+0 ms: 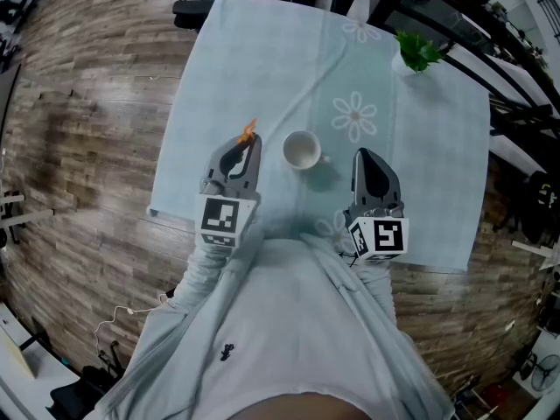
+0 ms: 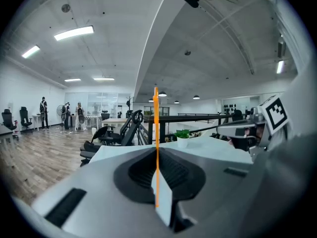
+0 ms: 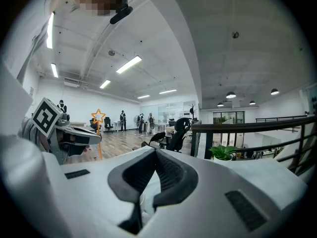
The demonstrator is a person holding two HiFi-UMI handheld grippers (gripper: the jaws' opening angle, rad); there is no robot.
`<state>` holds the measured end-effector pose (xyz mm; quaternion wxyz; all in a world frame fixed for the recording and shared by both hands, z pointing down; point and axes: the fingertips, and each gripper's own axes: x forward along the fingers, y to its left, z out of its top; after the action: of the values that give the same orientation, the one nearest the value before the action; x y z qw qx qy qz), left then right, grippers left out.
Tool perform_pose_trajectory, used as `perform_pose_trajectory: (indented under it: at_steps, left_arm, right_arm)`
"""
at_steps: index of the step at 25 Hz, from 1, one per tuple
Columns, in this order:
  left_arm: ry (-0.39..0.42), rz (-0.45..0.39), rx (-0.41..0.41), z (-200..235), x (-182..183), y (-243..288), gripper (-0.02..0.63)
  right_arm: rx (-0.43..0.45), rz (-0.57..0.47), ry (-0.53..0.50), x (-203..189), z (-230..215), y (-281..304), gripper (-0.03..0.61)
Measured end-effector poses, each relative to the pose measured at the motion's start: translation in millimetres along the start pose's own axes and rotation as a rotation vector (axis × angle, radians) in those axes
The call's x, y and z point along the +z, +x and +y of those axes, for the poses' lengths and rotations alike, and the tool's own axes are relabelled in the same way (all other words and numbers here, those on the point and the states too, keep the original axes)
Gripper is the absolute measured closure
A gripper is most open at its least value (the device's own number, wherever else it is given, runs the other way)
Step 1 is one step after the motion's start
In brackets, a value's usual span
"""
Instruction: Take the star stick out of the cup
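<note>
Star stick (image 1: 249,133) is showing in the head view as a small orange fleck at the tip of my left gripper (image 1: 248,145). I'm seeing it out of the cup (image 1: 302,151), off to the cup's left and apart from it. The white cup is standing upright on the pale blue table (image 1: 262,59) between my two grippers, and it's looking empty inside. My right gripper (image 1: 365,156) is hovering on the cup's other side, near but not touching, with its jaws drawn to a point. A potted plant (image 1: 417,52) is sitting at the far corner.

Going to the left gripper view, the jaws are pinching hard on the orange shaft. The star stick (image 2: 156,133) is rising straight up from the left gripper (image 2: 157,170), and I'm getting it edge-on as a thin line. The right gripper (image 2: 225,129) is showing off to the right with its marker cube (image 2: 275,112).

Over to the right gripper view, the right gripper (image 3: 148,182) is sitting with its jaws closed together and nothing between them. At the left I'm catching the star stick (image 3: 98,116), a yellow-outlined star topping the orange shaft. It's standing upright in the left gripper (image 3: 96,137), well clear of the table. People are standing far off across the wooden floor (image 3: 124,140).
</note>
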<state>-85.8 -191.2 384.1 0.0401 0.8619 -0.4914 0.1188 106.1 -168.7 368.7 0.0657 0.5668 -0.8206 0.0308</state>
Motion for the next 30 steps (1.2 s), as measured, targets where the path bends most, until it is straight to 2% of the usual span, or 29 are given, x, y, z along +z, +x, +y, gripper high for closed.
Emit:
perform_pose_trajectory:
  at_steps: [30]
  left_arm:
    - [0.006, -0.003, -0.02, -4.5, 6.4, 12.1, 0.588]
  right_arm:
    - [0.018, 0.003, -0.002, -1.9, 1.6, 6.3, 0.563]
